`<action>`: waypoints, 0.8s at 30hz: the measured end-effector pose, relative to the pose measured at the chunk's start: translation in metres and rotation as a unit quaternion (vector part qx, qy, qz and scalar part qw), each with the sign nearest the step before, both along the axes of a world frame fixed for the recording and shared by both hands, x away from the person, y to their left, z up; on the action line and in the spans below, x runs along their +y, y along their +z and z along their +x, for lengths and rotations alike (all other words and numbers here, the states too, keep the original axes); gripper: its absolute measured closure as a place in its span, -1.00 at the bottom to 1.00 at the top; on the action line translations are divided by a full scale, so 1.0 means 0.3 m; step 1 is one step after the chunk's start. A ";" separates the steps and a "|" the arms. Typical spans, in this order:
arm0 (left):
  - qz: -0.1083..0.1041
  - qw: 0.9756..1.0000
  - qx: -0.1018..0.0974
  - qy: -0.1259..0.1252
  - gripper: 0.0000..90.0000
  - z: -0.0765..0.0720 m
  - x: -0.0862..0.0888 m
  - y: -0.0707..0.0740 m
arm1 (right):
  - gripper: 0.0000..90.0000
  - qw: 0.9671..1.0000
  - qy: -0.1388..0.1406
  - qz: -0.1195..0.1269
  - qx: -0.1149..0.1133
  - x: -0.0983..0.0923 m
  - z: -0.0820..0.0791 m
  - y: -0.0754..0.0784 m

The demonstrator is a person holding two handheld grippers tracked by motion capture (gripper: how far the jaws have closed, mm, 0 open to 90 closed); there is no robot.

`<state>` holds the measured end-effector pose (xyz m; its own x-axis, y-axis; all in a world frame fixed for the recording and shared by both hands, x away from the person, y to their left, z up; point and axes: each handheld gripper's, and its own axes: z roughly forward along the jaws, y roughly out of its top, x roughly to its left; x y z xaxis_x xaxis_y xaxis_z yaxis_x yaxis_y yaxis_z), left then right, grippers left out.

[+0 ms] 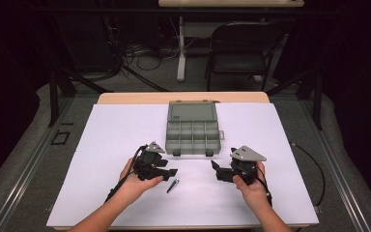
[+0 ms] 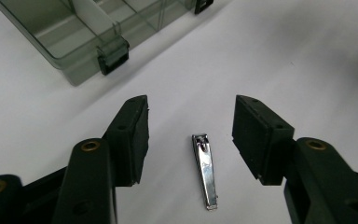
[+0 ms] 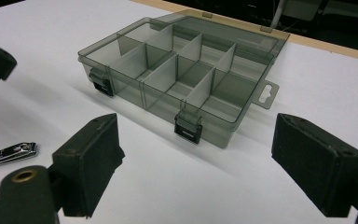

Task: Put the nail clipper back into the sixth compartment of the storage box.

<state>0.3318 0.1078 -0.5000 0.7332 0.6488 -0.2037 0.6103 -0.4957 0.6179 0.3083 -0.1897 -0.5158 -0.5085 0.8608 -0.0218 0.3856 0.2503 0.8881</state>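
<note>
Lying lengthwise between the wide-open, empty jaws of the left gripper [image 2: 190, 135], the small shiny metal nail clipper [image 2: 205, 170] is way closer to it than to the equally open, empty right gripper [image 1: 216, 170].

Worktop [image 1: 125, 135]: lying under a white sheet, wooden edge showing at the far side.
Floor [image 1: 149, 77]: grey, carrying tangled cables.
Chair [image 1: 241, 48]: black, folding, standing beyond the worktop.
Surroundings: sitting in darkness.
</note>
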 end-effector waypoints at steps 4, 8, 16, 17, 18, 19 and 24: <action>0.010 1.000 0.021 0.000 0.15 0.002 -0.022 -0.030 | -0.67 1.000 0.002 -0.002 0.000 0.001 -0.001 0.001; 0.021 0.999 0.035 -0.002 0.23 0.004 -0.037 -0.055 | -0.67 1.000 0.002 -0.002 0.001 0.001 0.000 0.000; 0.033 0.999 0.043 0.002 0.38 0.003 -0.061 -0.083 | -0.67 1.000 0.002 -0.004 0.002 0.001 -0.001 0.000; 0.037 0.998 0.044 -0.002 0.42 0.001 -0.065 -0.088 | -0.67 1.000 0.003 -0.003 0.001 0.000 0.000 -0.001; 0.037 0.998 0.044 -0.002 0.44 0.001 -0.065 -0.088 | -0.67 1.000 0.003 -0.003 0.001 0.000 0.000 -0.001; 0.038 0.998 0.045 -0.001 0.44 0.000 -0.068 -0.091 | -0.67 1.000 0.002 -0.004 0.001 0.001 -0.001 0.000; 0.043 0.998 0.051 -0.002 0.51 -0.002 -0.080 -0.107 | -0.67 1.000 0.003 -0.003 0.003 0.002 -0.002 -0.002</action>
<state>0.3313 0.0838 -0.5320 0.7146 0.6639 -0.2206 0.6652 -0.5471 0.5081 0.3079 -0.1891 -0.5163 -0.5137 0.8576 -0.0241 0.3901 0.2585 0.8837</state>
